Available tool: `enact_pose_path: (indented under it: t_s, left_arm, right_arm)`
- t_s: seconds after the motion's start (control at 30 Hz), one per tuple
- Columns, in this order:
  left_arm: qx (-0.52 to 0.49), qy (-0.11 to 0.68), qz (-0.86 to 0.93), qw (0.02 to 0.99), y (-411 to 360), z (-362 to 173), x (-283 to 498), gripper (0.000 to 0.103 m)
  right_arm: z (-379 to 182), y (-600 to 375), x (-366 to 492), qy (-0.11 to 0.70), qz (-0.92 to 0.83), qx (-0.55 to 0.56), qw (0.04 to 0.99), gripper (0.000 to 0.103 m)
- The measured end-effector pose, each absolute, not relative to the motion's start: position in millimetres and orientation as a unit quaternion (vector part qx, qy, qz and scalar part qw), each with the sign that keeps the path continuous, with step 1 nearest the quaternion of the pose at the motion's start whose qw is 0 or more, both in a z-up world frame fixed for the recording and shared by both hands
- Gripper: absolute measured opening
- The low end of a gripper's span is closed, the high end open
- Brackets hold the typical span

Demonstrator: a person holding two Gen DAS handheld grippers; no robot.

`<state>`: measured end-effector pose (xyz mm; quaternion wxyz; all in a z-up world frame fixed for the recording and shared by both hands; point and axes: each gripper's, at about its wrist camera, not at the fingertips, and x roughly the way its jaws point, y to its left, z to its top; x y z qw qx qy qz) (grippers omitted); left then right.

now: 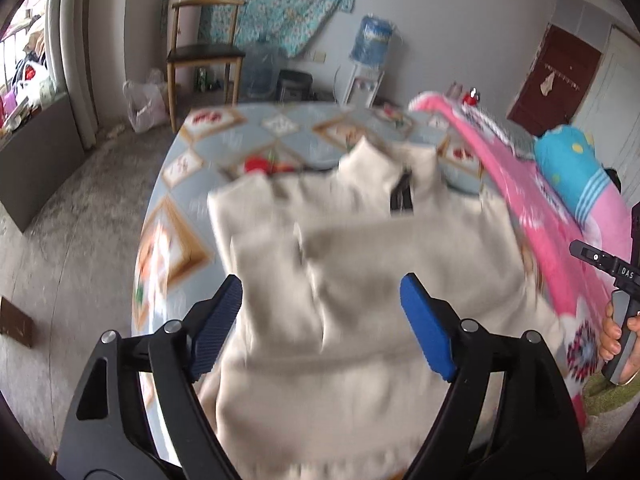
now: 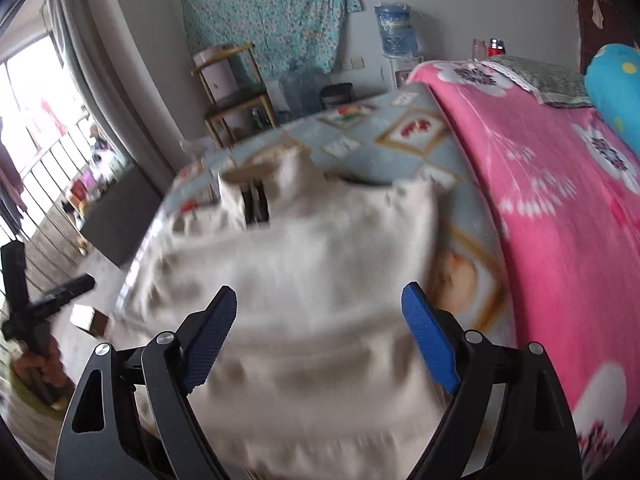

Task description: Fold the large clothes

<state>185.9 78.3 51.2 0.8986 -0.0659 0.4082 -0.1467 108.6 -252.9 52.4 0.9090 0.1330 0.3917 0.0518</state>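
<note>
The cream sweater (image 1: 340, 280) lies spread on the bed (image 1: 192, 152), collar away from me, on the patterned blue sheet. It looks soft, thick and floppy, likely light but prone to sagging and bunching, so I'd pinch it at the hem corners or shoulder seams. My left gripper (image 1: 322, 320) and right gripper (image 2: 320, 330) both hover over it with fingers spread wide, holding nothing. A pink blanket (image 2: 560, 200) lies close along its right edge and could snag a fold.
</note>
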Motion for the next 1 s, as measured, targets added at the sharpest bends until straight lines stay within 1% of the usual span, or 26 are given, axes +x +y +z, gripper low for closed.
enact_pose_path:
  t_s: [0.13, 0.3, 0.4, 0.5, 0.63, 0.67, 0.7, 0.73, 0.77, 0.83, 0.9, 1.0]
  left_arm:
    - [-0.034, 0.392, -0.148, 0.907, 54.4, 65.3, 236.5, 0.078]
    - [-0.012, 0.394, -0.157, 0.906, 16.7, 65.7, 308.8, 0.078]
    - [0.005, 0.41, -0.149, 0.9, -11.5, 51.8, 365.8, 0.078]
    - [0.024, 0.446, -0.15, 0.882, -36.0, 29.5, 411.2, 0.078]
    - [0.03, 0.495, -0.157, 0.854, -52.3, -4.5, 447.1, 0.077]
    - [0.03, 0.503, -0.157, 0.849, -54.0, -11.8, 452.4, 0.068]
    - [0.032, 0.508, -0.155, 0.846, -54.9, -18.6, 455.6, 0.06]
    - [0.03, 0.512, -0.159, 0.843, -55.2, -22.7, 456.2, 0.044]
    - [0.021, 0.514, -0.171, 0.84, -54.6, -23.8, 454.3, 0.028]
    - [0.018, 0.505, -0.197, 0.84, -56.3, -20.0, 444.3, 0.014]
    - [0.051, 0.476, -0.218, 0.851, -62.2, -6.9, 423.9, 0.01]
    - [0.094, 0.443, -0.243, 0.858, -69.9, 11.7, 389.7, 0.009]
  right_arm:
    - [65.7, -251.9, 175.4, 0.399, 0.065, 0.131, 0.905, 0.083]
    - [59.5, -239.7, 259.2, 0.428, 0.076, 0.113, 0.894, 0.083]
    - [41.9, -230.9, 318.7, 0.462, 0.07, 0.099, 0.879, 0.083]
    - [17.1, -224.6, 369.4, 0.501, 0.061, 0.091, 0.859, 0.083]
    - [-19.6, -220.9, 410.7, 0.552, 0.046, 0.076, 0.829, 0.081]
    - [-27.5, -222.2, 412.9, 0.56, 0.043, 0.073, 0.824, 0.078]
    - [-34.0, -223.5, 414.2, 0.569, 0.042, 0.07, 0.818, 0.066]
    - [-37.6, -225.2, 411.8, 0.573, 0.051, 0.075, 0.815, 0.056]
    - [-37.3, -226.1, 406.7, 0.572, 0.066, 0.083, 0.813, 0.05]
    - [-28.8, -225.7, 390.9, 0.561, 0.095, 0.084, 0.818, 0.025]
    - [-17.2, -223.0, 371.8, 0.546, 0.112, 0.069, 0.827, 0.014]
    - [0.1, -217.5, 335.7, 0.522, 0.138, 0.049, 0.84, 0.011]
